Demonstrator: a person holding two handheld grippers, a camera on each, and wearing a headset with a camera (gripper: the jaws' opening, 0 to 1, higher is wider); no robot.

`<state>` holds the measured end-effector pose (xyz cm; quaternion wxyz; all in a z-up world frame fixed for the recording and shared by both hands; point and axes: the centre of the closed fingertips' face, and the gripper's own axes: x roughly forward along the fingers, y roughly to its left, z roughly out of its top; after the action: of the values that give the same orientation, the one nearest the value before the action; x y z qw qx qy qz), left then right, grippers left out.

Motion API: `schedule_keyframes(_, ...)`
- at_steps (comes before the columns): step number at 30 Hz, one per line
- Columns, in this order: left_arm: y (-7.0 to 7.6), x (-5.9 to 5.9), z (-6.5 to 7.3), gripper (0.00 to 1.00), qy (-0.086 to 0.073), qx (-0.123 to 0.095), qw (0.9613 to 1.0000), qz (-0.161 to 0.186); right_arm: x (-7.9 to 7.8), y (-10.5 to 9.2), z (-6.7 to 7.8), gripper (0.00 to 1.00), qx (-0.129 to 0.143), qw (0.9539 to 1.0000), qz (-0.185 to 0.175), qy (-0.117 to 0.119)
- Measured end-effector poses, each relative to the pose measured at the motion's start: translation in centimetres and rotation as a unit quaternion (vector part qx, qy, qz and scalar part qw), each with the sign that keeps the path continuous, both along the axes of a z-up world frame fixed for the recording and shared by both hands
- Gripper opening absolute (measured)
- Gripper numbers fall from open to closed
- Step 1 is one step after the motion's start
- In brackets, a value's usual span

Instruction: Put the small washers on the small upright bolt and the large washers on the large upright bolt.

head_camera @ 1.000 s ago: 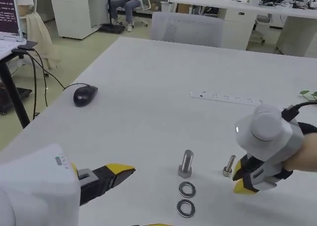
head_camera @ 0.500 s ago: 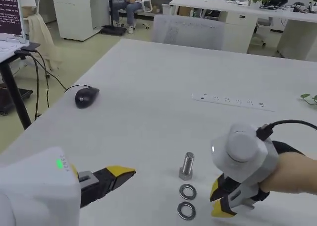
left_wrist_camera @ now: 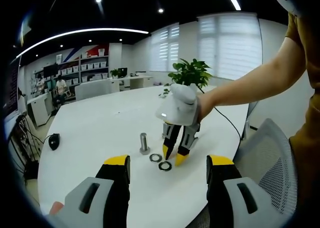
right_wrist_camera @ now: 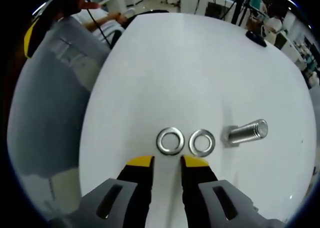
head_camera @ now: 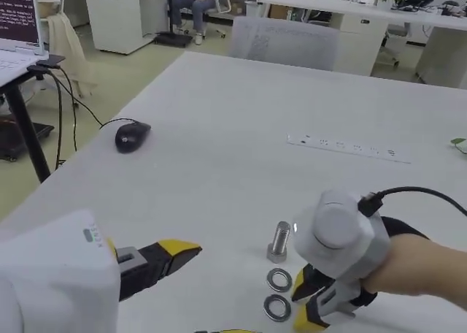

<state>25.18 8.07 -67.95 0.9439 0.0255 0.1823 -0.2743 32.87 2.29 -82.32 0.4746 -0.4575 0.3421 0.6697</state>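
Steel on white: two washers lie flat on the pale surface (head_camera: 219,128), in a short row leading away from the foot of the large bolt (head_camera: 278,242). The bolt stands on its head with the threaded shank up, and the shank is bare, so no washer is seated on it yet. The near washer (right_wrist_camera: 202,142) lies just beside the bolt's head without touching it, and the far washer (right_wrist_camera: 170,141) lies just beyond that one, the two rings close together but apart. Both look alike in size, and I take them for the large pair. The right gripper (right_wrist_camera: 167,162) hangs low over them, its yellow-tipped jaws a narrow gap apart and holding nothing. In the right gripper view the far washer sits straight ahead of that gap and just off the tips, with the bolt off to the right along the line of the rings. That lineup is what the pick depends on: this ring is flat, so the jaws must come down across its rim, one tip inside the hole or both astride an edge. The left gripper (left_wrist_camera: 168,162) is well off to the side, jaws wide apart and empty, so the right hand is much the nearer. A computer mouse (head_camera: 132,136) and a power strip (head_camera: 343,147) lie well away.
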Motion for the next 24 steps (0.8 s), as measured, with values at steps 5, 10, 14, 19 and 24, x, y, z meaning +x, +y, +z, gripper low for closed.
schedule_keyframes(5,-0.1,0.0,-0.1,0.61,0.001,0.000,1.0000,0.001,-0.4,0.8,0.0,0.25,-0.001,0.9998,0.019,-0.007)
schedule_keyframes(10,-0.1,0.0,-0.1,0.61,0.002,-0.001,1.0000,0.003,-0.6,1.1,0.0,0.26,-0.010,0.9981,0.057,-0.020)
schedule_keyframes(14,-0.1,-0.1,-0.1,0.61,0.001,-0.001,1.0000,0.005,-0.9,1.6,0.0,0.26,-0.004,0.9978,0.064,-0.017)
schedule_keyframes(19,0.2,-0.1,-0.1,0.61,0.001,-0.004,0.9999,0.010,-1.2,2.1,0.1,0.27,0.001,0.9975,0.069,-0.015)
schedule_keyframes(24,0.3,-0.2,-0.1,0.61,0.001,-0.003,0.9999,0.013,-1.2,2.0,0.0,0.27,-0.001,0.9963,0.084,-0.017)
